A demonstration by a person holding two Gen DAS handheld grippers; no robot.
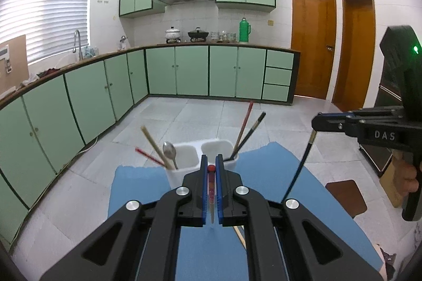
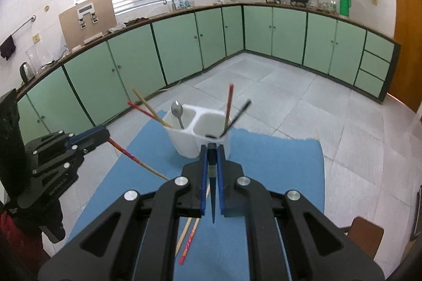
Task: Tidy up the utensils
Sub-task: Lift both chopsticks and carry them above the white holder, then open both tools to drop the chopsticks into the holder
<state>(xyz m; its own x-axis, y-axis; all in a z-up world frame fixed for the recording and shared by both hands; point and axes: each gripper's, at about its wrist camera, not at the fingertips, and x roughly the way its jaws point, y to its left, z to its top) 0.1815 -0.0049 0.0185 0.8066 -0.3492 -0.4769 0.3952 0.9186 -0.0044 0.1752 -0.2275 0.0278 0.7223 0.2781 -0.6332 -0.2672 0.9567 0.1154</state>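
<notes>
A white two-compartment utensil holder (image 1: 184, 149) (image 2: 196, 122) stands on a blue mat (image 1: 137, 191) (image 2: 277, 165). Its left compartment holds a metal spoon (image 1: 169, 150) (image 2: 177, 109), a tan chopstick and a red one; its right holds a red and a black chopstick (image 1: 244, 128) (image 2: 229, 106). My left gripper (image 1: 211, 162) (image 2: 106, 134) is shut on a red chopstick (image 1: 211, 183) (image 2: 132, 157), above the mat just short of the holder. My right gripper (image 2: 211, 149) (image 1: 315, 122) is shut on a black chopstick (image 2: 212, 191) (image 1: 299, 167), close to the holder's right compartment.
Two more chopsticks, tan and red (image 2: 188, 233), lie on the mat under my right gripper. A brown stool (image 1: 345, 195) (image 2: 365, 236) stands to the right of the mat. Green cabinets (image 1: 105, 85) line the far walls beyond a tiled floor.
</notes>
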